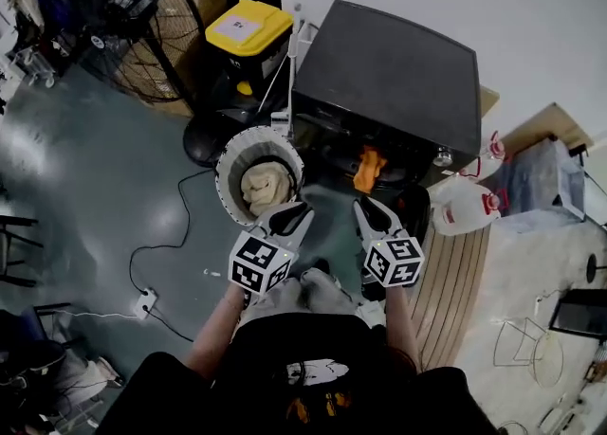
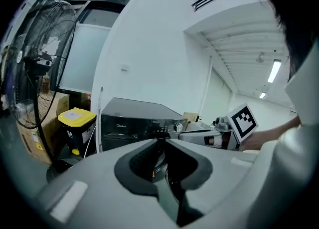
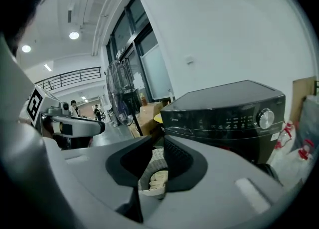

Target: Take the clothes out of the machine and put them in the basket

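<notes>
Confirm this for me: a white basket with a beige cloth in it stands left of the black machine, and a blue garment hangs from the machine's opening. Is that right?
Not quite: the garment hanging from the opening of the machine is orange, not blue, as the head view shows. The white basket with the beige cloth does stand left of the black machine.

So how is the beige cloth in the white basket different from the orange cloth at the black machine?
The crumpled beige cloth lies bunched inside the round white ribbed basket; the bright orange cloth sits at the front opening of the black washing machine. The beige cloth looks like a bigger heap; the orange cloth shows only a small bit. The beige cloth is pale, the orange cloth vivid. Both are soft and crumpled.
</notes>
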